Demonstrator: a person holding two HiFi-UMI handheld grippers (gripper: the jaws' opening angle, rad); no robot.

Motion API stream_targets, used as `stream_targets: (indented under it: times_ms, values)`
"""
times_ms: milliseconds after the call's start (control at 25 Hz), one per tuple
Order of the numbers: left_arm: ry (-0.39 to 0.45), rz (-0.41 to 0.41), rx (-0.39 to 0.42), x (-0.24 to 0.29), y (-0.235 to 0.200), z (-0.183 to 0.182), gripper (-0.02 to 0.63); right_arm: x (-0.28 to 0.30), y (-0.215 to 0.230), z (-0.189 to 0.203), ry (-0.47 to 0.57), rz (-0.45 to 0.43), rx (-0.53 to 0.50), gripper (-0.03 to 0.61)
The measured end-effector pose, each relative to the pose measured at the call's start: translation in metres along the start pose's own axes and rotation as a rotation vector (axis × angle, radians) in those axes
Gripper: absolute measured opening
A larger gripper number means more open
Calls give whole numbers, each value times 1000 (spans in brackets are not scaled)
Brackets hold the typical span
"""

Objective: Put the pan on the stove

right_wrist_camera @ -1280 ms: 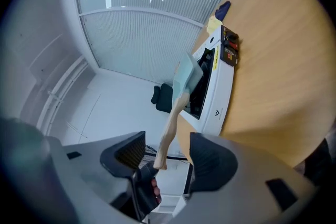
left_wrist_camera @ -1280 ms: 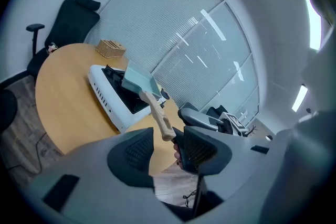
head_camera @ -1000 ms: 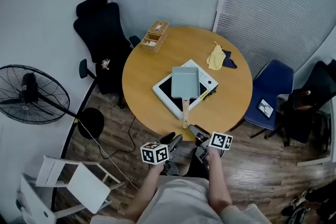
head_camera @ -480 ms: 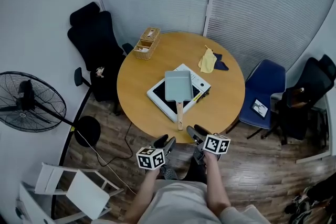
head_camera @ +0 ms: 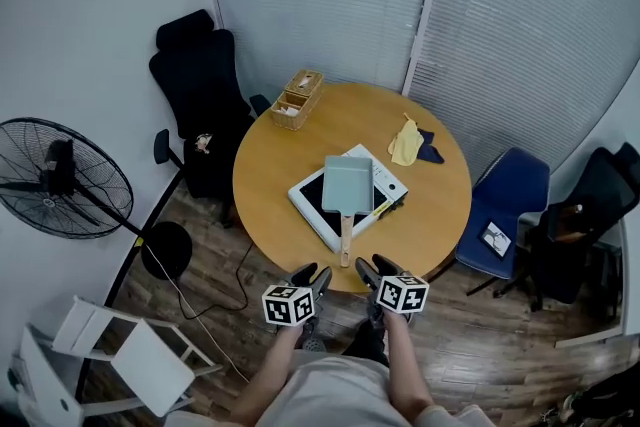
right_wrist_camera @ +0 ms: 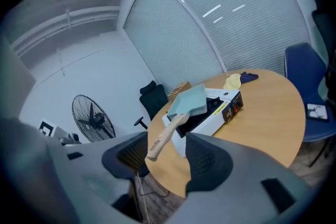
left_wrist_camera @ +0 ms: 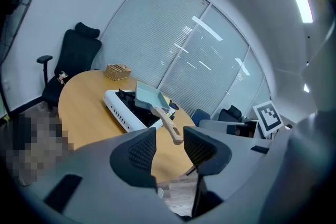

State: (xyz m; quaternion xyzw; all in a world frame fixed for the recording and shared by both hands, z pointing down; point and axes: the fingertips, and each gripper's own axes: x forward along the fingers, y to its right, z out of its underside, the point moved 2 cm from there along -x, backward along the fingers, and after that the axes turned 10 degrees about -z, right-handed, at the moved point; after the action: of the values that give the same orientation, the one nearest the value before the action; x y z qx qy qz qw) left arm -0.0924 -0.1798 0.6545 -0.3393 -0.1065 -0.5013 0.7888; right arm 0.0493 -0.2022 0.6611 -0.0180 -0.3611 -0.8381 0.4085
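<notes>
As the pan (head_camera: pixel 349 185) rests on the stove (head_camera: pixel 312 202), its handle (head_camera: pixel 346 237) points back toward the right tool (head_camera: pixel 368 269), whose empty jaws are closing. The left tool (head_camera: pixel 306 275) is spread, empty.

The counter (head_camera: pixel 280 165) is smooth, warm-toned wood with a soft sheen. The pan (head_camera: pixel 349 180) has a matt, pale blue-green coating and a bare light wooden handle (head_camera: pixel 346 235). The stove (head_camera: pixel 308 205) has a glossy white casing round a black top. The box (head_camera: pixel 295 98) looks woven, like wicker, and the yellow cloth (head_camera: pixel 406 141) is soft and crumpled. The floor (head_camera: pixel 225 265) is dark wood plank.
</notes>
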Motion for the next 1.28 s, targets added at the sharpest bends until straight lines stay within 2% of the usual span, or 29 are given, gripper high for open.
stream_targets:
  times_ms: [80, 160, 440, 600, 840, 1040, 1280]
  values:
    - [6, -24, -3, 0, -4, -2, 179, 0, -1, -1, -2, 48, -65, 225]
    - [19, -49, -1, 0, -8, -5, 172, 0, -1, -3, 19, 84, -84, 218]
    - [-7, -73, 45, 2, -11, 0, 156, -6, 9, 19, 35, 185, -19, 149]
    - [-25, -93, 69, 3, -13, 3, 117, -9, 12, 16, 46, 207, -21, 106]
    - [-1, -97, 60, 0, -19, -3, 38, -14, 15, 8, 79, 221, -26, 52]
    - [23, -119, 50, -3, -25, -12, 28, -14, 16, 1, 95, 220, -53, 25]
    - [40, -96, 26, -5, -23, -15, 29, -11, 13, -1, 87, 209, -60, 23]
